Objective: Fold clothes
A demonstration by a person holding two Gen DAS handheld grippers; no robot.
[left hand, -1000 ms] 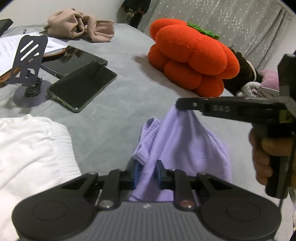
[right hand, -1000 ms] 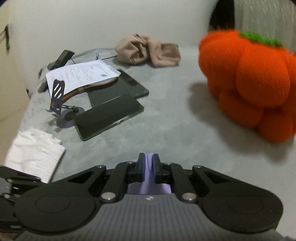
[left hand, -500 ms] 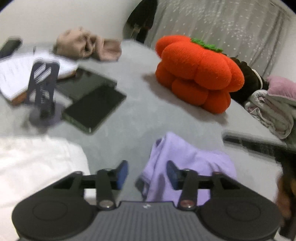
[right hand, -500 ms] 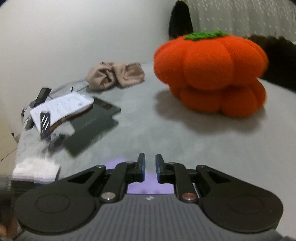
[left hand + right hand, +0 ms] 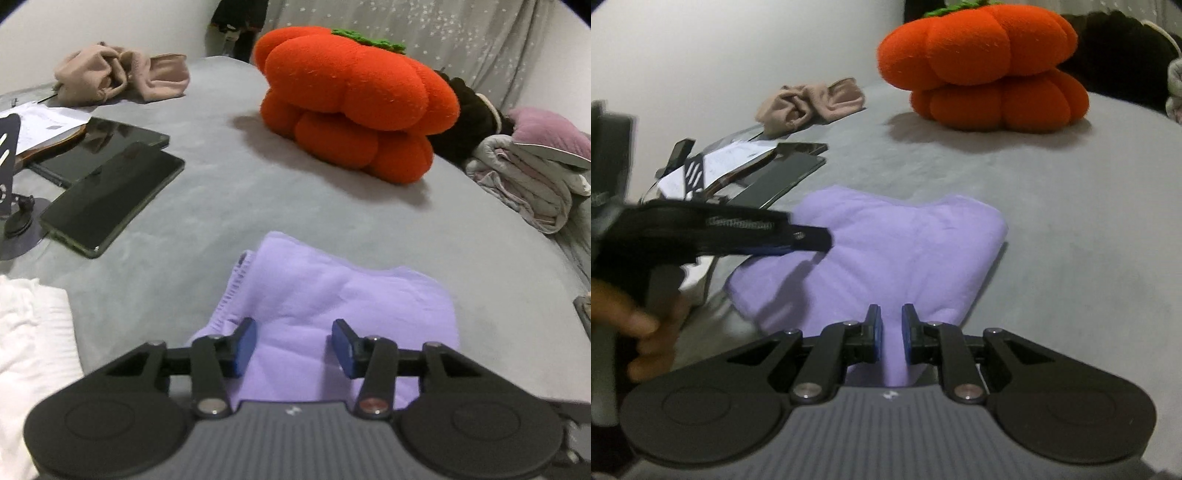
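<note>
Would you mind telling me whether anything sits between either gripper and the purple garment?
Nothing visible does. The left gripper, jaws closing, and the right gripper both hang directly over the purple garment, neither gripping it. The phones and pumpkin cushion lie well clear.

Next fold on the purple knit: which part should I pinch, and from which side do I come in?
I'd take the purple knit by its ribbed edge on the left, coming in low from the near-left. That edge lifts slightly off the grey bedcover, giving the pads something to bite; the middle lies flat. The left gripper, jaws closing with nothing pinched, is nearest.
</note>
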